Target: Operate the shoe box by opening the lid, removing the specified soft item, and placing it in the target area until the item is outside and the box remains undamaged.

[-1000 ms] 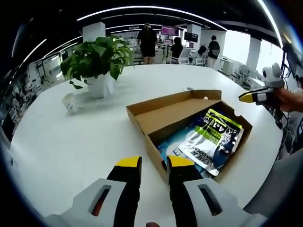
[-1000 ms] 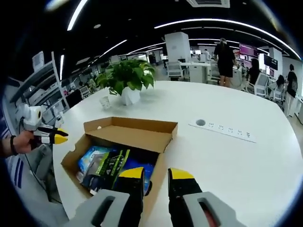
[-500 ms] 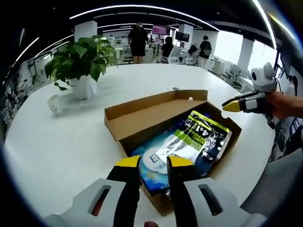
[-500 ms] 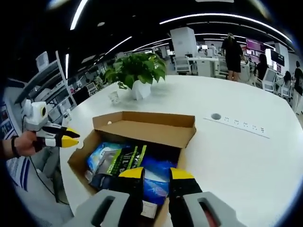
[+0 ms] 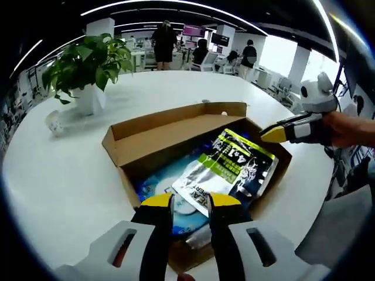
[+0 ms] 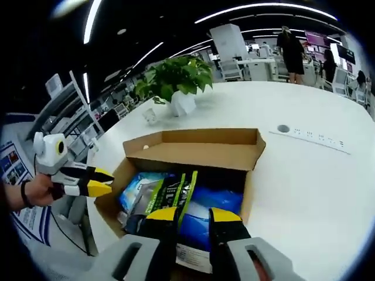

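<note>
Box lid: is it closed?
No, the box lid is folded back and packets show inside.

In the left gripper view, the left tool (image 5: 189,201) is seen rising from the bottom edge, its two yellow-tipped jaws held parallel with a narrow gap between them and nothing clasped. The right tool (image 5: 287,132) is gripped by a hand (image 5: 351,129) at the right edge, its tips pressed together. In the right gripper view, the right tool (image 6: 193,215) is shown with a slim gap, while the left tool (image 6: 88,180) is held by a hand (image 6: 32,190).
</note>
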